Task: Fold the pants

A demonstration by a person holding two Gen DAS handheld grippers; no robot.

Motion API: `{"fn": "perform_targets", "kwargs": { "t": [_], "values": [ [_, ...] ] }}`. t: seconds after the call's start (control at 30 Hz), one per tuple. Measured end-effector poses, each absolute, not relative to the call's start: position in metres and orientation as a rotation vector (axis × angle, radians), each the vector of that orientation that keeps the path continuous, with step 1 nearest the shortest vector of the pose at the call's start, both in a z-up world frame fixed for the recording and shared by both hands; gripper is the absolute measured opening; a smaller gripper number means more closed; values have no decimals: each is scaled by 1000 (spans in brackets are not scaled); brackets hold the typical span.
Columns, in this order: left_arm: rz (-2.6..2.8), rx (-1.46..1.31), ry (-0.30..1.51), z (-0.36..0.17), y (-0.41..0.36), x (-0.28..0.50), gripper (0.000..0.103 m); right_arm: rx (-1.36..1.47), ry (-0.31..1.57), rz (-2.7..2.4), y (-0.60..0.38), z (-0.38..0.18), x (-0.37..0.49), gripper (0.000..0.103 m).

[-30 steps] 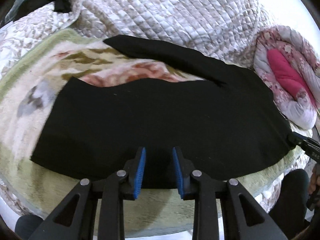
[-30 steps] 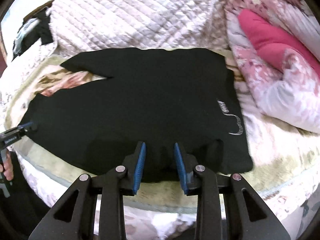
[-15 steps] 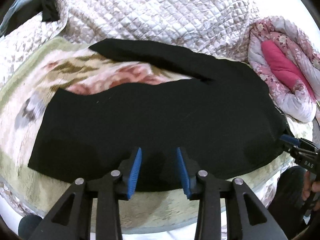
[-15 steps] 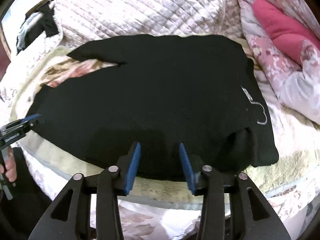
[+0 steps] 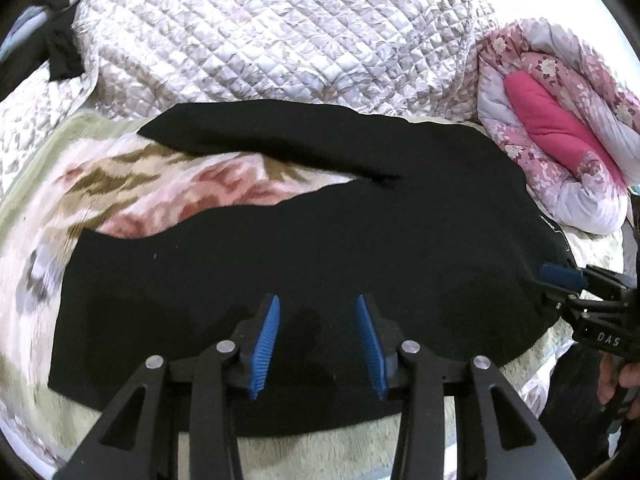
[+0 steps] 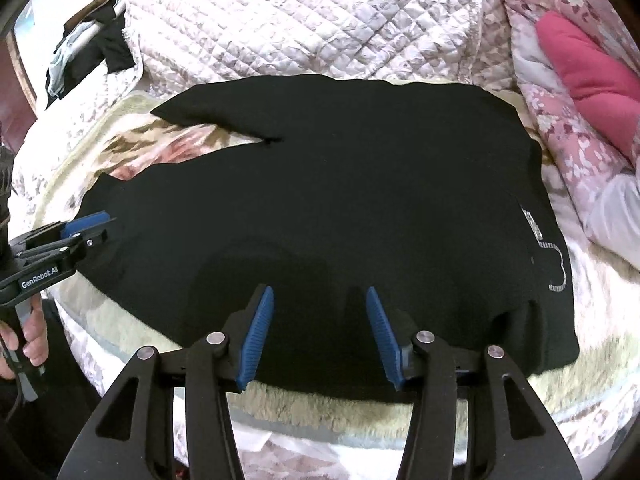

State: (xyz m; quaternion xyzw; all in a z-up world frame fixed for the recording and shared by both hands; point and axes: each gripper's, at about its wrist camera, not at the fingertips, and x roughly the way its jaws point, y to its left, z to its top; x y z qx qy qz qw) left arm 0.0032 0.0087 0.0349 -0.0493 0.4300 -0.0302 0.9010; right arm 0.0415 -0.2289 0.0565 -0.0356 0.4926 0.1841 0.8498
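Your black pants (image 5: 320,264) lie spread flat on the floral fleece blanket (image 5: 168,188) on the bed, waist toward your right and the two legs running left with a wedge of blanket showing between them; a small white logo (image 6: 554,264) sits near the waist edge. Your left gripper (image 5: 316,346) hovers over the near edge of the lower leg, its blue fingers (image 5: 266,344) apart and holding nothing. Your right gripper (image 6: 318,334) hangs over the near hem by the waist, fingers likewise spread. A quilted coverlet (image 5: 280,28) lies beyond, and a rolled pink floral comforter (image 5: 560,132) sits beside the waist.
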Motion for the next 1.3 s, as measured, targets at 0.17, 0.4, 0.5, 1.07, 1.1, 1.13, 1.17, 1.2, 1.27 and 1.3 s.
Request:
{"fn": "perform_targets", "kwargs": {
  "t": [0.17,0.4,0.5,1.07,1.1,1.13,1.17,1.2,1.27,1.3],
  "values": [
    [-77,-90,890,37,18,30,43,-83,1022,407,-228,63,73,56],
    [-69,-78,856,51,46,96,51,-144,982,405,-230,74,140,60],
    [-73,-75,851,53,59,132,56,-168,980,418,-230,72,176,61],
    [-34,-24,931,-9,68,287,63,-304,1098,466,-207,-3,360,65],
    [-29,-13,917,-10,66,287,63,-313,1089,478,-206,-6,361,67],
    [-23,-2,915,-11,64,287,63,-316,1083,486,-205,-7,362,68],
    [-13,13,916,-11,62,288,59,-320,1090,487,-203,-7,364,68],
    [5,33,914,-11,60,288,54,-316,1091,494,-201,-7,364,61],
    [12,58,910,-10,55,289,35,-344,1073,504,-195,-4,359,13],
    [10,66,904,-8,53,288,28,-379,1069,498,-188,-2,355,8]
  ]
}}
